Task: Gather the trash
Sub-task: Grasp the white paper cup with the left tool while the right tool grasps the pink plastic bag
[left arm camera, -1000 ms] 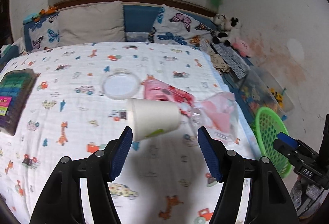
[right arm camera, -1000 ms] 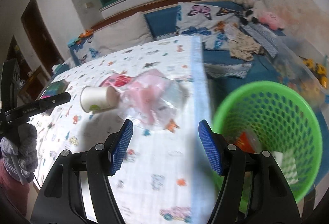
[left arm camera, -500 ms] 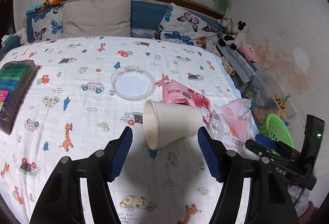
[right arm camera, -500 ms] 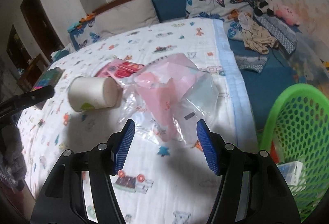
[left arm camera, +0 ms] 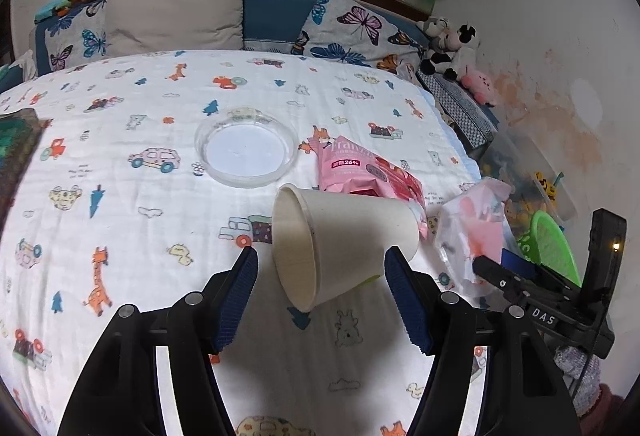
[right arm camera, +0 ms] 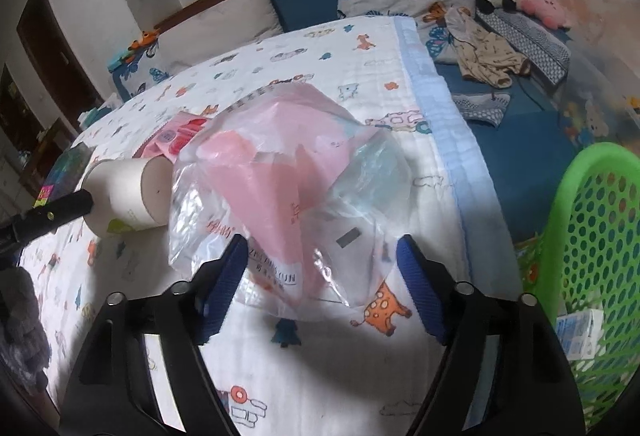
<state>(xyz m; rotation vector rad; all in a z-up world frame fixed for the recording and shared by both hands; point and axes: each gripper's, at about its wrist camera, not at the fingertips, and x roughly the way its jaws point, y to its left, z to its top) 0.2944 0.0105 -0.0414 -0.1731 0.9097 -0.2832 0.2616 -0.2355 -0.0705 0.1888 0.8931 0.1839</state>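
Approach step: your left gripper [left arm camera: 320,268] spread wide, empty, around tipped white paper cup [left arm camera: 344,248] lying on bed quilt [left arm camera: 120,203]. Right gripper [right arm camera: 322,264] parted, empty, over crumpled pink-and-clear plastic bag [right arm camera: 288,171]. Next: push in, clamp, carry right to green mesh basket [right arm camera: 600,236].

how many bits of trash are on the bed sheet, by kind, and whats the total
paper cup: 1
clear plastic lid: 1
pink snack packet: 1
crumpled plastic bag: 1
total: 4, all on the sheet, none yet in the green basket
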